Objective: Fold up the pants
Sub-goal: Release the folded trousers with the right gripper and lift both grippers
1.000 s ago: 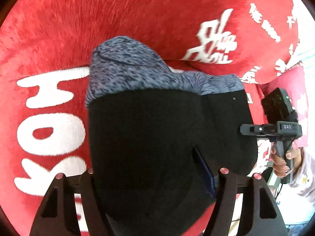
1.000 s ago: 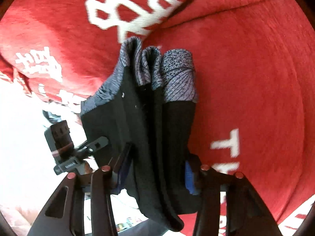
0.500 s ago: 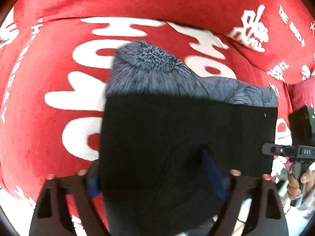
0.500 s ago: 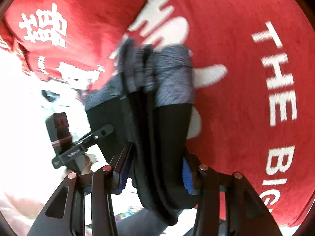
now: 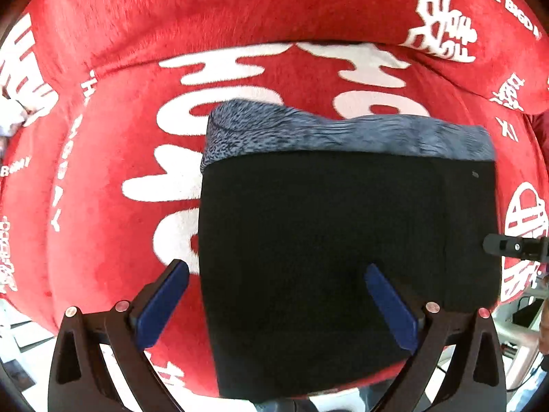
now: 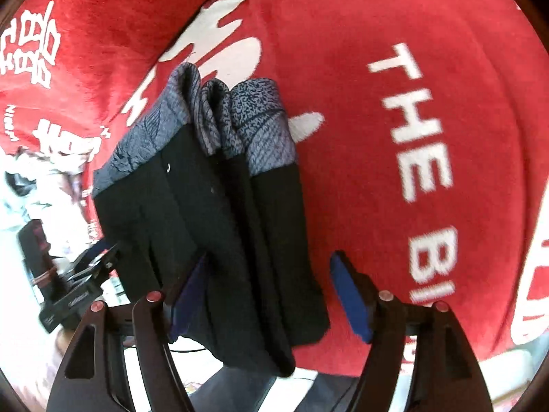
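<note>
One big red plush blanket (image 5: 103, 206) w/ white lettering covers nearly everything under both grippers, running up over a raised cushion or backrest (image 5: 240, 3) at the far side; a seam-like crease sits where flat part meets raised part. Room beyond shows only at the near edges: pale bright floor or clutter, too blurred to name. The pants (image 5: 343, 240), folded into a compact black block w/ a grey patterned band along the far edge, lie on the blanket approx. mid-surface; from the right wrist view the same pants (image 6: 219, 226) read as several stacked layers, folds bunched at the grey end, near end reaching the blanket's front edge. Open red surface lies wide on the left of the block and beyond it, also broad to the right in the right wrist view; the near edge of the blanket is close behind the block. Left gripper (image 5: 274, 305) has just been opening, jaws spread wide: left pad off the cloth over bare blanket, right pad over the black fabric, not pinching it. Right gripper (image 6: 271, 295) has also just been opening: right pad clear of the pants w/ red showing in between, left pad against or behind the near layers, can't tell if touching; no pinch.
</note>
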Tool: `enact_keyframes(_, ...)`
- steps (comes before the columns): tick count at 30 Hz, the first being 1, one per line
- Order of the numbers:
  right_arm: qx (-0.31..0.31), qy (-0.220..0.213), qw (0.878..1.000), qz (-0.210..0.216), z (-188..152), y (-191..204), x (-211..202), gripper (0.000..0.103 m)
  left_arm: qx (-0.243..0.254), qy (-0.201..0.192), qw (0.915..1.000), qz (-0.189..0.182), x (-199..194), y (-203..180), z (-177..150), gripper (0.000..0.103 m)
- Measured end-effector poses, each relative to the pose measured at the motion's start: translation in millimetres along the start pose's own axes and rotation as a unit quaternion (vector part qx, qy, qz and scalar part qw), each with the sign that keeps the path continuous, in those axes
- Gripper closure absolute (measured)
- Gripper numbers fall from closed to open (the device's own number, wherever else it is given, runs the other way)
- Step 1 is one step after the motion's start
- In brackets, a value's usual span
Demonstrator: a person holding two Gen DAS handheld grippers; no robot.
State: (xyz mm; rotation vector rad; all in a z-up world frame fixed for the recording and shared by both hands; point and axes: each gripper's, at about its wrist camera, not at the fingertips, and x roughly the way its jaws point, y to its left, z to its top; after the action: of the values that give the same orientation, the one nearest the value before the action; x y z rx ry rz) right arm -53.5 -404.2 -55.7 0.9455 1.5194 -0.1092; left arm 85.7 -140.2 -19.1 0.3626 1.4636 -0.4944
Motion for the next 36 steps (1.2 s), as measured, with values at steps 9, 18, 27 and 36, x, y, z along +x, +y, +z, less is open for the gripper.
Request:
enact_keyframes(9, -0.041, -0.032, 0.997, -0.061, -25, 38, -55, 0.019, -0.026, -0.035, 0.9989, 0.017, -72, -32, -21, 0.0)
enact_keyframes(18, -0.147, -0.108, 0.973, -0.139, -44, 90, -116, 0.002, -0.067, -0.063, 0.9948, 0.043, -131, -52, -30, 0.0)
enact_keyframes(27, -0.141, -0.108, 0.968, -0.176, -71, 115, -134, 0.0, -0.027, -0.065, 0.9962, 0.05, -157, -45, -37, 0.0)
enact_keyframes(36, -0.084, -0.105, 0.972, -0.19, -109, 132, -130, 0.0, -0.024, -0.051, 0.9977, 0.037, -169, -20, -60, 0.0)
